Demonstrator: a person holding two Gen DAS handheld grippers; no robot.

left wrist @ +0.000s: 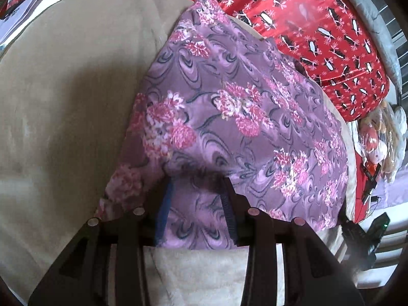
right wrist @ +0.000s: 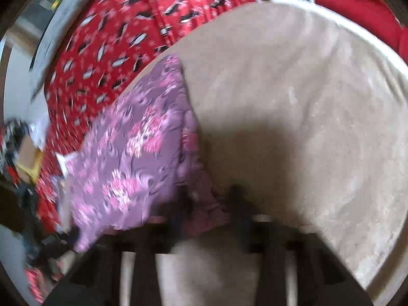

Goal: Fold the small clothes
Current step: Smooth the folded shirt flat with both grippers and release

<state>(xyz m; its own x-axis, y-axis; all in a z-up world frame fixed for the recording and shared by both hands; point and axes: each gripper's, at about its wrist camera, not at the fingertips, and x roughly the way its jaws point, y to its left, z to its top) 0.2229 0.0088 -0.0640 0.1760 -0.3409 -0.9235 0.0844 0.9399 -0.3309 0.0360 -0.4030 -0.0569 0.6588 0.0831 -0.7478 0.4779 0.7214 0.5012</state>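
Note:
A purple garment with pink flowers (left wrist: 242,107) lies on a beige fleece blanket (left wrist: 63,102). My left gripper (left wrist: 197,178) stands at the garment's near edge, its fingers apart with purple cloth lying between them. In the blurred right wrist view the same garment (right wrist: 127,153) lies to the left on the beige blanket (right wrist: 293,114). My right gripper (right wrist: 209,191) is at the garment's near right edge, with a bunch of pink-purple cloth between its dark fingers; the blur hides whether they pinch it.
A red cover with black-and-white penguins (left wrist: 318,25) lies behind the blanket and shows in the right wrist view (right wrist: 127,25) too. Cluttered small items and a bagged toy (left wrist: 377,137) sit at the right. Dark devices (left wrist: 362,237) lie near the blanket's edge.

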